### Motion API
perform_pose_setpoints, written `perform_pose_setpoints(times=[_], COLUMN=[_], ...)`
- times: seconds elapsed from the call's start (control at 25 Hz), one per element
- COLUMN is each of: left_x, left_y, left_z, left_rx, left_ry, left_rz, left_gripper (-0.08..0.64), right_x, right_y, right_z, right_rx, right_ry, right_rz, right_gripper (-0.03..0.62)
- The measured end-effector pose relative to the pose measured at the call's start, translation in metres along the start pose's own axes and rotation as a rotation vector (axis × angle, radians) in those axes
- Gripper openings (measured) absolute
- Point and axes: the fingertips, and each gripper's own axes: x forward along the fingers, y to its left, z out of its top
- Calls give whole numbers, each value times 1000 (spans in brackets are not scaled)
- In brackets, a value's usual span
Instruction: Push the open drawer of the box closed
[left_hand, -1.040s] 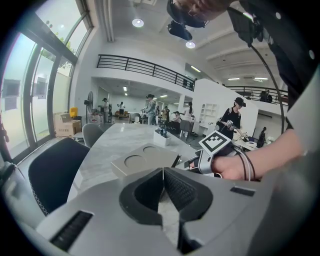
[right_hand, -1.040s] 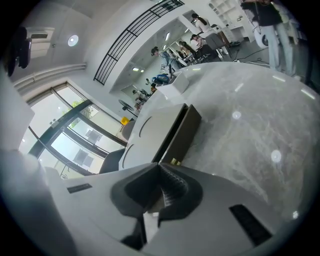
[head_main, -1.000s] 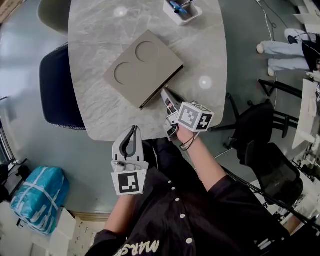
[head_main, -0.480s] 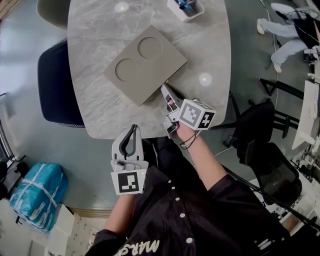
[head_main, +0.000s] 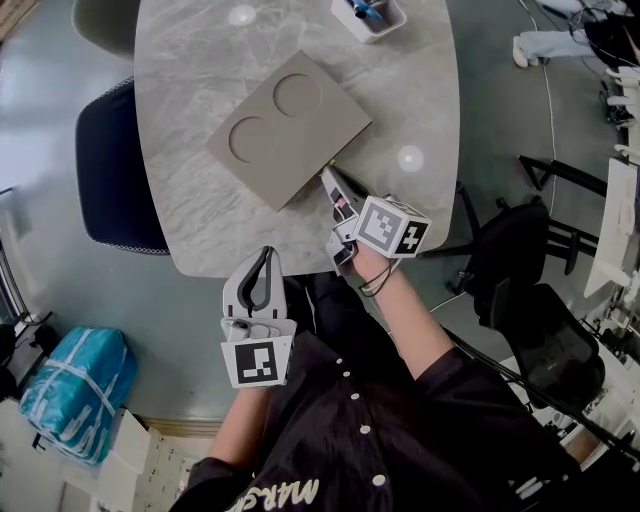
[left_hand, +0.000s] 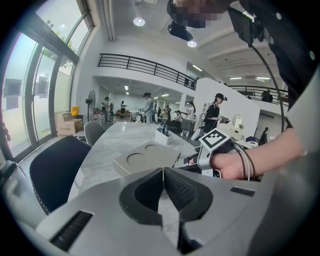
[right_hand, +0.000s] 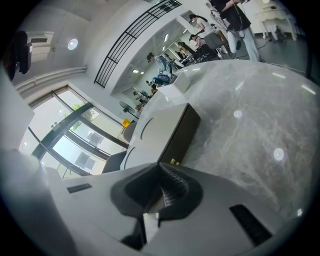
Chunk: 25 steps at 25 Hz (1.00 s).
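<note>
A flat tan box (head_main: 288, 128) with two round recesses in its lid lies on the marble table (head_main: 200, 220). Its dark drawer front (right_hand: 182, 132) sits flush with the box, with a small brass knob (right_hand: 174, 162) at the near end. My right gripper (head_main: 327, 175) is shut and empty, its tip right against that knob and the box's near right side. My left gripper (head_main: 266, 255) is shut on nothing and hangs off the table's near edge, close to my body. From the left gripper view the box (left_hand: 147, 161) lies ahead, and the right gripper's marker cube (left_hand: 216, 141) is to its right.
A white tray of pens (head_main: 368, 15) stands at the table's far edge. A dark blue chair (head_main: 115, 170) is tucked in at the left and a black office chair (head_main: 520, 270) stands at the right. A blue bag (head_main: 75, 395) lies on the floor at lower left.
The dark gap along the box's near right side has closed up as the right gripper pressed forward a little. The left gripper has stayed where it was.
</note>
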Motion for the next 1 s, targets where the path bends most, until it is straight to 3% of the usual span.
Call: perform_pose_setpoints(times=[0.28, 0.48, 0.68, 1.0], left_x=[-6, -9, -22, -42], left_y=[-5, -8, -12, -22], left_z=[30, 66, 98, 152], left_rx=[28, 63, 93, 156], left_ry=[-60, -136, -192, -321], left_rz=[-15, -27, -36, -69], left_gripper=[17, 17, 17, 17], right_x=[-32, -68, -112, -183], right_y=[17, 47, 85, 142], right_z=[24, 51, 70, 99], right_rx=[-95, -276, -526, -702], right_ry=[-36, -98, -159, -345], right_rz=[5, 16, -4, 7], right_gripper=[0, 0, -2, -2])
